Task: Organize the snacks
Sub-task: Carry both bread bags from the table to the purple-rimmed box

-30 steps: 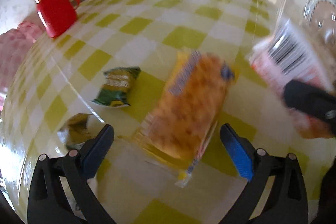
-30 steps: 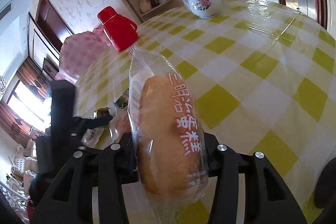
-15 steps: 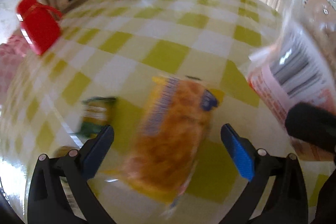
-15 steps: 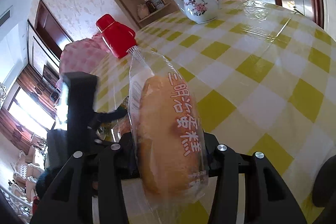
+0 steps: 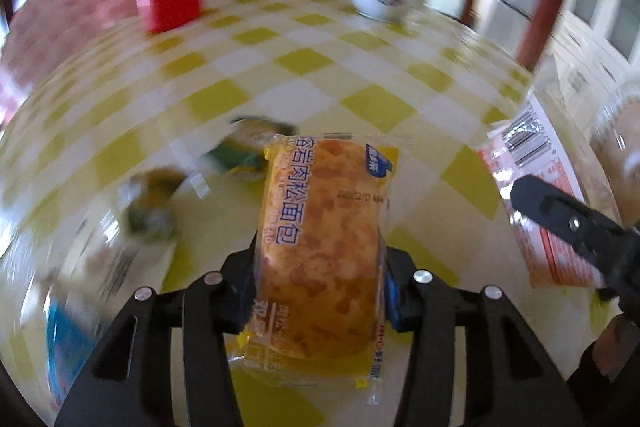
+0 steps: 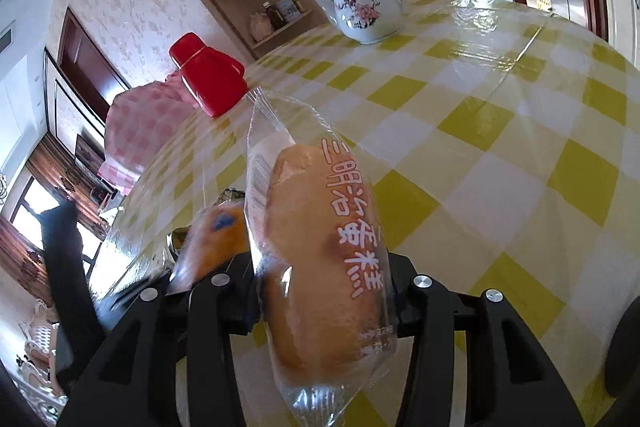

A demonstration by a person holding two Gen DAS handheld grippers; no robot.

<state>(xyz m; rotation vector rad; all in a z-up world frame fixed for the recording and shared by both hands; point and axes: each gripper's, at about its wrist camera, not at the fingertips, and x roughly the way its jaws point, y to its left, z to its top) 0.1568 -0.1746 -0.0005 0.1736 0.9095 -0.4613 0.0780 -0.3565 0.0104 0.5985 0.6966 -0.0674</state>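
Note:
My left gripper (image 5: 320, 291) is shut on a yellow packet of pork-floss bread (image 5: 320, 243) and holds it above the checked table. My right gripper (image 6: 324, 291) is shut on a clear packet of sandwich cake (image 6: 320, 251), held upright over the table. The cake packet also shows at the right of the left wrist view (image 5: 536, 195), with a right finger (image 5: 568, 223) over it. The bread packet (image 6: 216, 243) shows just left of the cake in the right wrist view. A green snack packet (image 5: 248, 147) and another small packet (image 5: 152, 203) lie blurred on the table.
A red jug (image 6: 208, 75) and a white flowered teapot (image 6: 364, 11) stand at the far side of the yellow checked table (image 6: 500, 131). A pink checked chair cover (image 6: 144, 131) is beyond the left edge. A blue packet (image 5: 64, 343) lies at the near left.
My left gripper moved onto the bread packet, shut on it and lifted it. The view swung left. My right gripper kept the cake packet almost still.

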